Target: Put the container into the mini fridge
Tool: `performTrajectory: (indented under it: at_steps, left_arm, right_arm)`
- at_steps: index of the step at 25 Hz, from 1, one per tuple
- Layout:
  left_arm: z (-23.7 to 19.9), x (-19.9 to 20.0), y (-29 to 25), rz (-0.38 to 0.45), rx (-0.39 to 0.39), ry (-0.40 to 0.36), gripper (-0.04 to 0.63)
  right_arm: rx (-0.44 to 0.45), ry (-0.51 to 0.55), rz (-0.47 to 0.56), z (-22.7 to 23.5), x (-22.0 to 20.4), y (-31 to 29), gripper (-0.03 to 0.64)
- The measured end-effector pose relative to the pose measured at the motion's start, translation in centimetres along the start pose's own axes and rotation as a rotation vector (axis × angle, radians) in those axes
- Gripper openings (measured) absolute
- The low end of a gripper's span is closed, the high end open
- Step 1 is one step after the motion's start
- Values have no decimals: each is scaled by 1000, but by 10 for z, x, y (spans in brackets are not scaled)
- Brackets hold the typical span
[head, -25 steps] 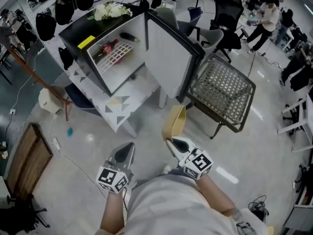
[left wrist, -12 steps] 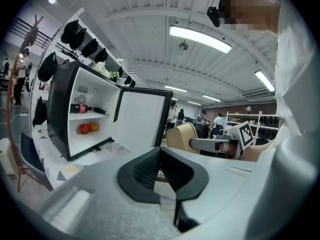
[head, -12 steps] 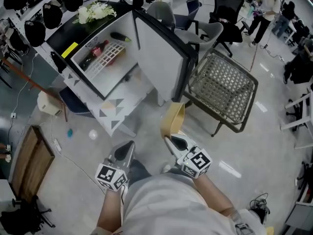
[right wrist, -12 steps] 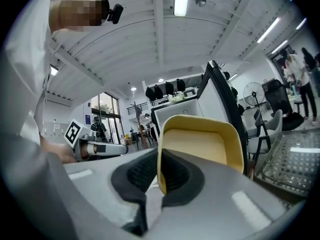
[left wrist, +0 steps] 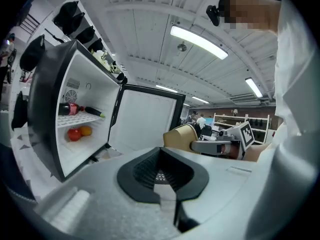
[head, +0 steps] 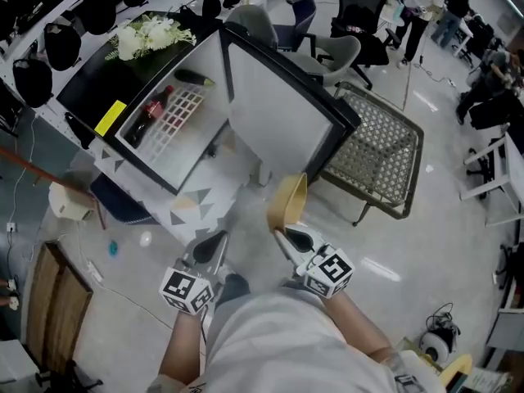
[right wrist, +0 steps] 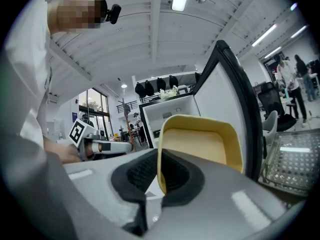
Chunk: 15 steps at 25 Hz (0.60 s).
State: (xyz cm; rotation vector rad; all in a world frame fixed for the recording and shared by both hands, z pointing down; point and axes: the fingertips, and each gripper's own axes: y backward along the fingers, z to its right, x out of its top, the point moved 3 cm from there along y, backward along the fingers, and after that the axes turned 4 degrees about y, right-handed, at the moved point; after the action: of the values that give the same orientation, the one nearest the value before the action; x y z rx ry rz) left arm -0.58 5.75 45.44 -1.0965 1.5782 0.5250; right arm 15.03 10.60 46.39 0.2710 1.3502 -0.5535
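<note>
Head view: the yellow container is in the air, outside the mini fridge, with one wall pinched between the fingers of the right gripper. The right gripper view confirms that wall sits between the fingers and the open cavity faces the camera. The left gripper is at 9 o'clock of the container. Its fingers are pressed together with nothing between them.

The mini fridge lies at 11 o'clock of the container. Its door is swung open at 12 o'clock. A cola bottle lies on the wire shelf. The left gripper view shows two fruits in the lower compartment, with bare space beside them. A wicker chair stands at 2 o'clock, just beside the door.

Change over the last second: the mini fridge fills more of the head view and sits nearer the grippers, while the grip on the container is unchanged. Assessment: approach stage. The container must still be carried past the door edge and set inside.
</note>
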Motion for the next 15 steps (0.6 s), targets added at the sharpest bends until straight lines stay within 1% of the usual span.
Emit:
performTrajectory:
  at_steps: [8, 12, 15]
  left_arm:
    - [-80, 19, 8, -27, -104, -2, 8]
    - [-112, 20, 18, -56, -143, -2, 8]
    - [-133, 22, 28, -58, -156, 4, 9]
  right_arm:
    - [-84, -3, -24, -15, 3, -76, 12]
    - [-96, 3, -28, -27, 2, -116, 12]
    - [-86, 33, -54, -35, -2, -144, 12]
